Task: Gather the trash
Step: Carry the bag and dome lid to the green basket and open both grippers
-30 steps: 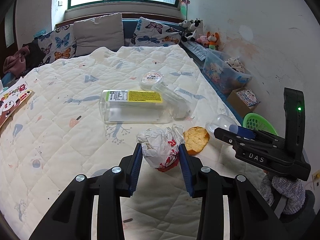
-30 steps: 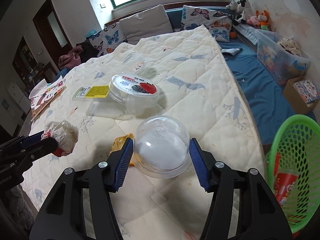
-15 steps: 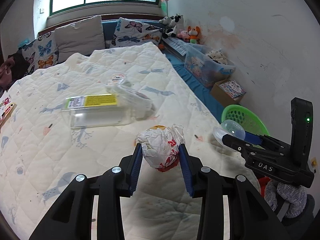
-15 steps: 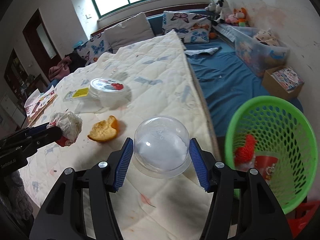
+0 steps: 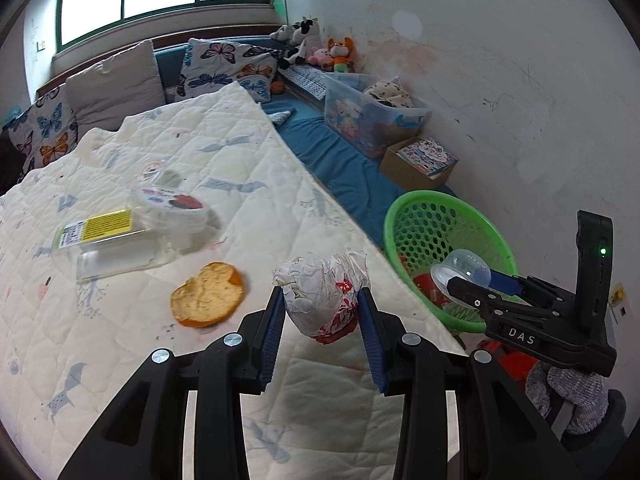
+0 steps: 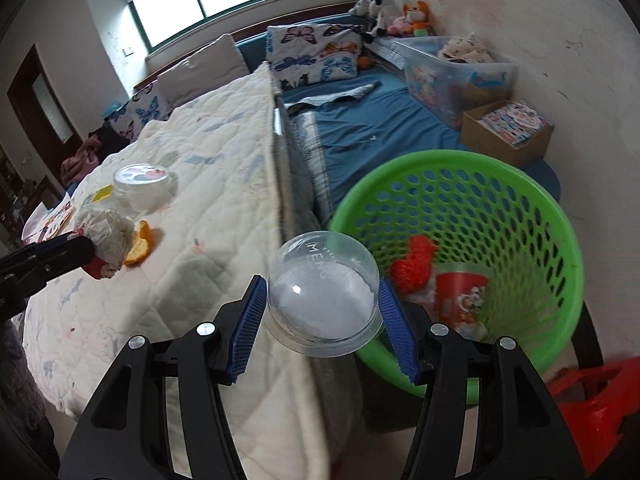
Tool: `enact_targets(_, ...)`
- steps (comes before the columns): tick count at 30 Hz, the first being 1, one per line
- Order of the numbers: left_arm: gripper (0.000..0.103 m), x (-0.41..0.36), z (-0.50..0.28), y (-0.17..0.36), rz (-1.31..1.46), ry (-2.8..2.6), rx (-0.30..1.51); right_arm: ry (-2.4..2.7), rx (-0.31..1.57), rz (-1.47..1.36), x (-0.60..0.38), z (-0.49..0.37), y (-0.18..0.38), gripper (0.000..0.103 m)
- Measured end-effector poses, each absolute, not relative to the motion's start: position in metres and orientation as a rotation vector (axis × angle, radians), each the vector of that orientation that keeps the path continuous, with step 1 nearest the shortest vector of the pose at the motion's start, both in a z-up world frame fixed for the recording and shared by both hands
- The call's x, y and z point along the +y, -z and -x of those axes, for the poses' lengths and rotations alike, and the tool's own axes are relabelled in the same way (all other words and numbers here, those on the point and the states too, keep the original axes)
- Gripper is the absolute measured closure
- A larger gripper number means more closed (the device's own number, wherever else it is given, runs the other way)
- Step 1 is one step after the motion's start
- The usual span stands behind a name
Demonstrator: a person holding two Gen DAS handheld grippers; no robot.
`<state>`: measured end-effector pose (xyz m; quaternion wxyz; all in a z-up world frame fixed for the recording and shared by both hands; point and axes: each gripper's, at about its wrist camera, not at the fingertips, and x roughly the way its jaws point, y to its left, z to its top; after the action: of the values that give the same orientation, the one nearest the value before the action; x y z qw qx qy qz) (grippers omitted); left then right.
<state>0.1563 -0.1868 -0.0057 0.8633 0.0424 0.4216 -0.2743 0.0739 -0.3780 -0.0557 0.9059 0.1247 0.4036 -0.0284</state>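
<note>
Beside the bed (image 5: 120, 340), the right gripper (image 6: 322, 314) grips a dome lid (image 6: 323, 294), dome forward, over the basket (image 6: 560, 248) rim; the left gripper (image 5: 322, 312) clamps crumpled paper (image 5: 322, 294) above the quilt edge.

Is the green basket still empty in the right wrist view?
No, the green basket already holds a red paper cup and a red knitted piece at its bottom.

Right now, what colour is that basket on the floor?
Bright green basket, clearest in the right wrist view.
</note>
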Motion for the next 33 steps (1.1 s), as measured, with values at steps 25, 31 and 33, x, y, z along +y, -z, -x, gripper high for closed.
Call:
enact_targets(25, 0.064, -0.320, -0.162, 0.016, -0.237, 0.716, 0.918, 0.242, 0.855, -0.364, -0.469, -0.037, 0.077, 0.038)
enact_targets(31, 0.061, -0.347, -0.165, 0.029, -0.265, 0.738, 0.944, 0.242, 0.832, -0.380, -0.475, -0.024, 0.073, 0.036)
enact_targets(33, 0.059, -0.355, -0.168, 0.034, -0.269, 0.737, 0.957, 0.243, 0.827, -0.379, -0.476, -0.018, 0.072, 0.035)
